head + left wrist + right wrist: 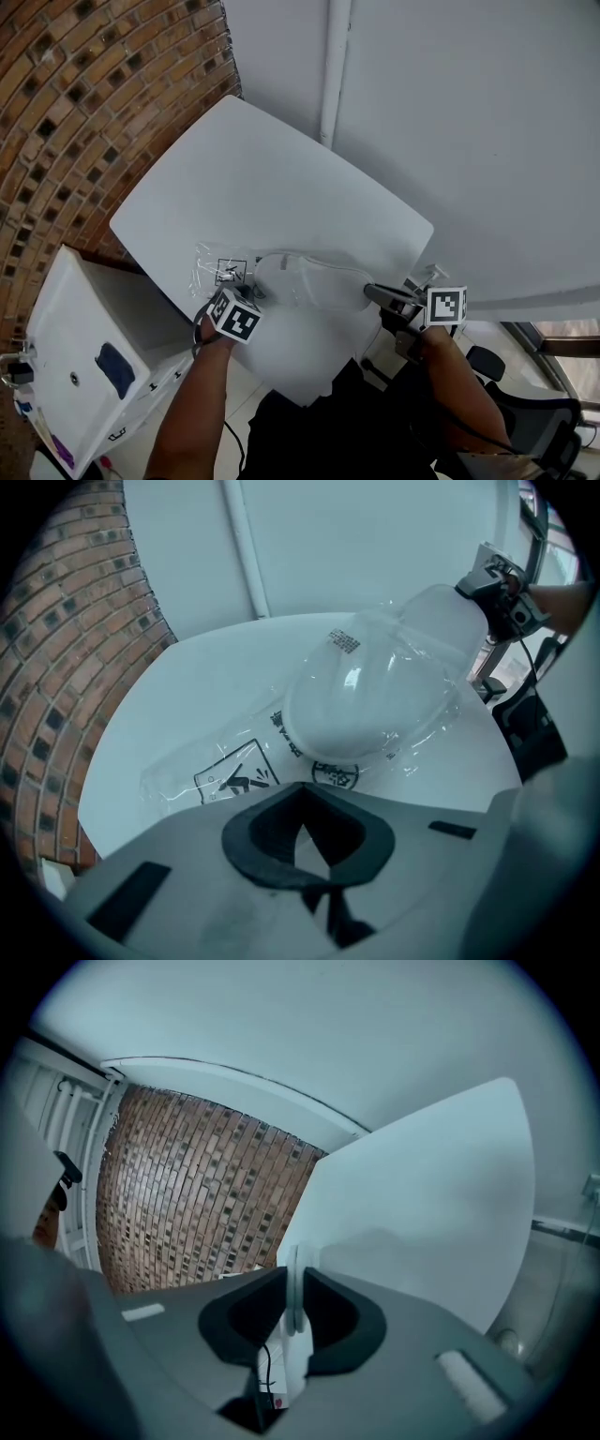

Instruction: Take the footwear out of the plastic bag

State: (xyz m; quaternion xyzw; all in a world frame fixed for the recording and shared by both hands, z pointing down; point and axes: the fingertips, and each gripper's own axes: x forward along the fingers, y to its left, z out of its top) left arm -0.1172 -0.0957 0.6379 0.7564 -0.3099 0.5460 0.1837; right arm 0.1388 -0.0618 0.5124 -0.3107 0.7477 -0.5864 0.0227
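A white shoe [314,278] lies inside a clear plastic bag [220,270] on the white table [253,178]. The bag's flat printed end [225,775] points toward my left gripper [251,295]. In the left gripper view that gripper [302,794] sits low over this end, its pads closed together with a sliver of film between them. My right gripper [375,292] is at the shoe's heel. In the right gripper view it [292,1302] is shut on a thin white edge of the shoe [300,1258]. The toe [366,705] bulges under the film.
A brick wall [84,103] curves round the table's left side. A white cabinet [84,366] stands below the table's near left edge. A white pipe [333,66] runs up the wall behind, and a dark chair [525,403] stands at the lower right.
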